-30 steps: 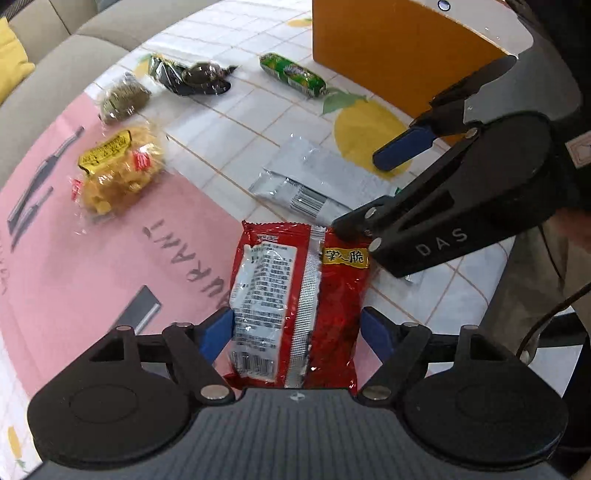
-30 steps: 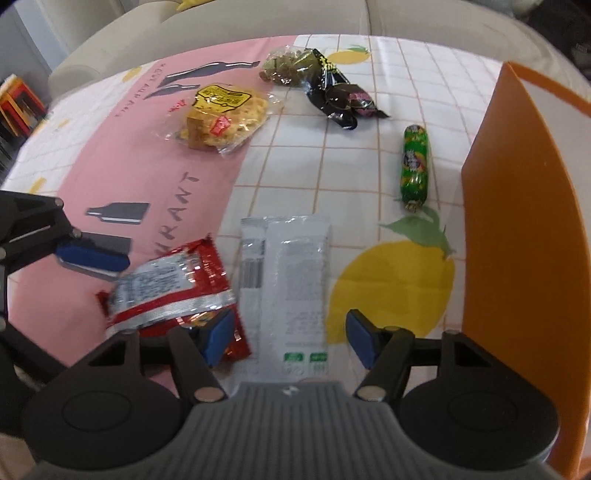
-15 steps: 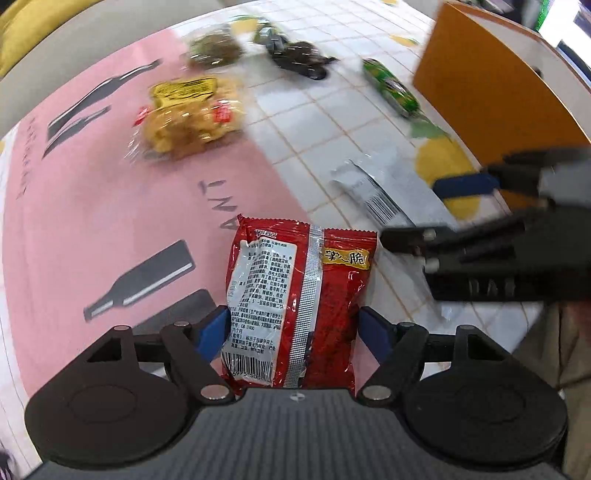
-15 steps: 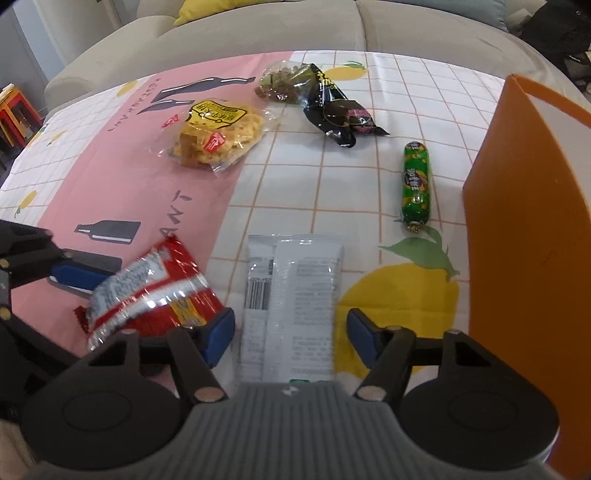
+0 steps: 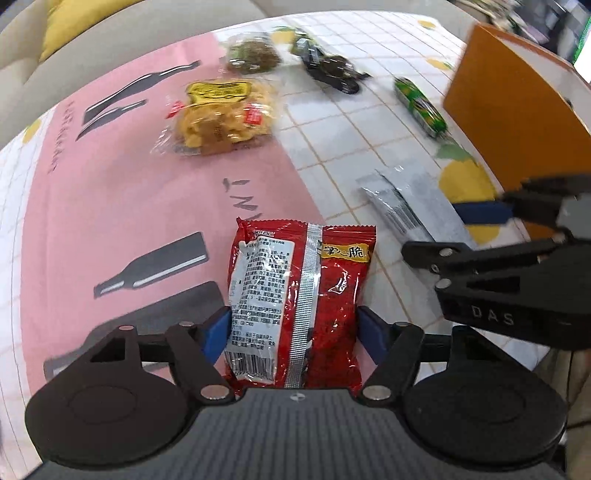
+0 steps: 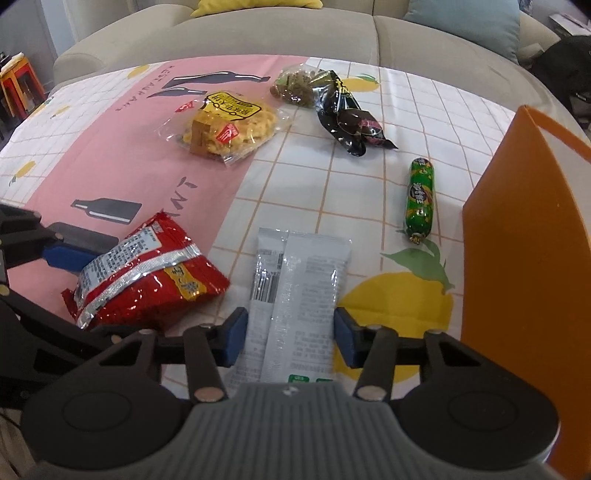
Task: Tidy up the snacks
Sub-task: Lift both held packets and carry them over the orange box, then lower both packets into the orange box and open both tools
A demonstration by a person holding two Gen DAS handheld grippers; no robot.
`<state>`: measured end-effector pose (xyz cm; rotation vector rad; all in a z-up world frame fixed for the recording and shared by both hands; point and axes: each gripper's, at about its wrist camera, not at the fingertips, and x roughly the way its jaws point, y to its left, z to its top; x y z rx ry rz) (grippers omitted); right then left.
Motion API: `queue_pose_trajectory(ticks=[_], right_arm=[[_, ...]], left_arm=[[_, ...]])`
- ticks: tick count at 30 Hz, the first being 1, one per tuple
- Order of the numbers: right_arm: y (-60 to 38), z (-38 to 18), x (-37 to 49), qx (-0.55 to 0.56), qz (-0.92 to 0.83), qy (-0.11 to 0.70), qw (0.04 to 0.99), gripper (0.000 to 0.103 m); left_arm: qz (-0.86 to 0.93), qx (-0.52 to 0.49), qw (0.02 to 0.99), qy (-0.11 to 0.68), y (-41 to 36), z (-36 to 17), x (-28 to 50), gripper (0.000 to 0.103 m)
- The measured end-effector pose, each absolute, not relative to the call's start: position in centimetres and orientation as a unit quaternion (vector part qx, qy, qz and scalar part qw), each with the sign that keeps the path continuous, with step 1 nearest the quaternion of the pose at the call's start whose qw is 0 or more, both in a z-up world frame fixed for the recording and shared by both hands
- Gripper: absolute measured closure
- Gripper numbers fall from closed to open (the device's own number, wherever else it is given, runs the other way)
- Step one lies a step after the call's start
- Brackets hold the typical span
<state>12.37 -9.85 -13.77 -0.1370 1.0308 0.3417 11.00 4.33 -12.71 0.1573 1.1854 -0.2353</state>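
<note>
My left gripper [image 5: 295,330] is shut on a red snack packet [image 5: 299,295] and holds it off the table; the packet also shows in the right wrist view [image 6: 147,280]. My right gripper [image 6: 290,334] has its blue pads against both edges of a silver-white packet [image 6: 295,291], which is lifted off the table; in the left wrist view the packet [image 5: 410,210] shows with the right gripper [image 5: 491,236]. An orange box [image 6: 524,266] stands at the right, its side also in the left wrist view [image 5: 509,122].
On the tablecloth [image 6: 110,162] lie a yellow cracker bag [image 6: 229,129], a brownish bag [image 6: 295,86], a black packet [image 6: 347,118] and a green sausage stick [image 6: 419,201]. A beige sofa [image 6: 258,33] runs behind the table.
My left gripper has lifted the red packet and swung left over the pink cloth. My right gripper has closed in on the silver packet and lifted it.
</note>
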Motion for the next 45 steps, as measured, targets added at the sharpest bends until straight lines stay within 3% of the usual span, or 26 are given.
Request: queue_pose_trajectory(ticks=[12,26,36,45], right_arm=[[-11.9,-7.9,10.4,-0.006,0.170,0.439,0.882,0.056],[-21.6,2.1,8.0,0.039,0.171,0.374,0.911,0.057],[-30.0,4.9,7.7,-0.008,0.104,0.353,0.930,0.057],[-36.3,1.1,11.0,-0.047,0.054,0.427,0.902,0.057]], left_arm=[[-0.072,-0.049,0.858,0.506,6.0,-6.0,8.7,0.024],[-0.156,-0.072,0.876,0.451,-0.5,3.9,9.0,0.024],[-0.249,-0.061,0.850,0.460,-10.3,4.9,12.4,0.024],[-0.285,-0.006,0.817,0.502,-18.4,1.8,15.5,0.024]])
